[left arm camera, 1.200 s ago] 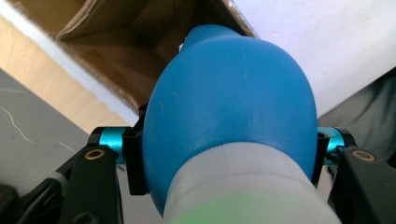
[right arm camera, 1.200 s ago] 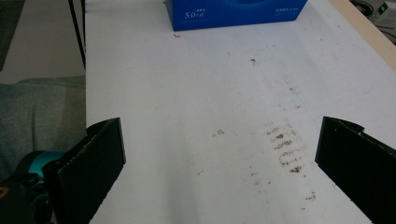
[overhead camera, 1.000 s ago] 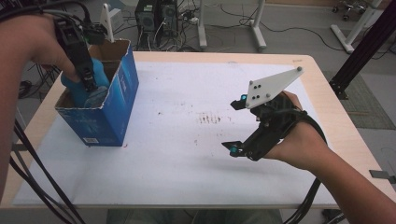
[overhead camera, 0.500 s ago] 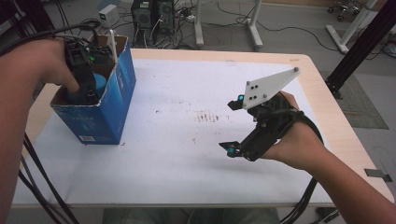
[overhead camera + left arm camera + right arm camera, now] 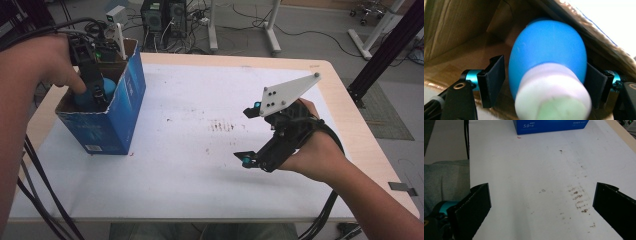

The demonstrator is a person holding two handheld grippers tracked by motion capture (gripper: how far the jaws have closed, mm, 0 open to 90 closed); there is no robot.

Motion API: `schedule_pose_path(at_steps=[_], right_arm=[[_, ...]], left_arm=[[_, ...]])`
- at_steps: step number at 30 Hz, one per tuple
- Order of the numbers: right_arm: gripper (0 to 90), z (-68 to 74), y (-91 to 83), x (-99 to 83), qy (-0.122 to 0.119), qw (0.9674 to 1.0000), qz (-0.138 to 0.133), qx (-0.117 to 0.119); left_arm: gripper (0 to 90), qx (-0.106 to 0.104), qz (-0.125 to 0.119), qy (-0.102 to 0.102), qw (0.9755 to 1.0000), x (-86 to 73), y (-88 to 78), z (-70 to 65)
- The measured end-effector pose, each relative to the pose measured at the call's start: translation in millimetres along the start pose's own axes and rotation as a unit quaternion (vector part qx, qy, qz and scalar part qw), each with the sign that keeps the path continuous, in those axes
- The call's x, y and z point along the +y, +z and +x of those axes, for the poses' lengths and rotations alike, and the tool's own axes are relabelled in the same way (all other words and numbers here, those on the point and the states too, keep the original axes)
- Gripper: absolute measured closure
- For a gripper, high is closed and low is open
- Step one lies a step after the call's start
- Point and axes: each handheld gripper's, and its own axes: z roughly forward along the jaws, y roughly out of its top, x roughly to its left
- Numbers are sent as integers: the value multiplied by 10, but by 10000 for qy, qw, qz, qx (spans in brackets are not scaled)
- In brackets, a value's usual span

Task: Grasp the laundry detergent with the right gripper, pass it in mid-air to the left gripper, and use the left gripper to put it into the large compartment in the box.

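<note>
Placement looks nearly finished: the blue bulb-shaped object with a white neck (image 5: 547,62) sits inside the open blue cardboard box (image 5: 117,117) at the upper left of the high view, and the left gripper (image 5: 92,92) reaches down into that box around it. Its jaws have just been opening; in the left gripper view the bulb is between them, with a clear gap at the left pad (image 5: 495,80) and the other pad close against or touching the bulb, so the grip appears released. What seems left is lifting that gripper out. Right of centre, the right gripper (image 5: 250,135) hovers over the white table (image 5: 190,170), jaws spread wide, grasping nothing.
</note>
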Motion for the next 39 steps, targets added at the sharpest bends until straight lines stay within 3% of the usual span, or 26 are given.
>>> schedule_pose_path(at_steps=[11, 17, 21, 24, 30, 35, 39], right_arm=[[7, 3, -53, -25, -9, 10000, -33, -18], [7, -53, -145, -37, 41, 10000, -14, -51], [7, -125, -225, -5, 44, 9999, 87, -58], [7, -195, -266, 20, 56, 9996, 285, -32], [7, -347, -341, 45, 24, 9966, 823, 67], [7, -447, -395, 52, -125, 9889, 1475, 146], [7, -495, -428, 14, -229, 9799, 1972, 211]], left_arm=[[246, 265, -103, -65, 9996, -78, -393, -26], [160, 373, -216, -51, 9991, -119, -638, -91], [159, 245, -280, 315, 9988, -89, -771, -218], [131, 184, -316, 639, 9973, -43, -844, -343], [62, 85, -420, 1344, 9900, 107, -906, -612], [61, -20, -436, 1701, 9845, 251, -853, -773], [23, -50, -463, 1884, 9810, 343, -784, -851]])
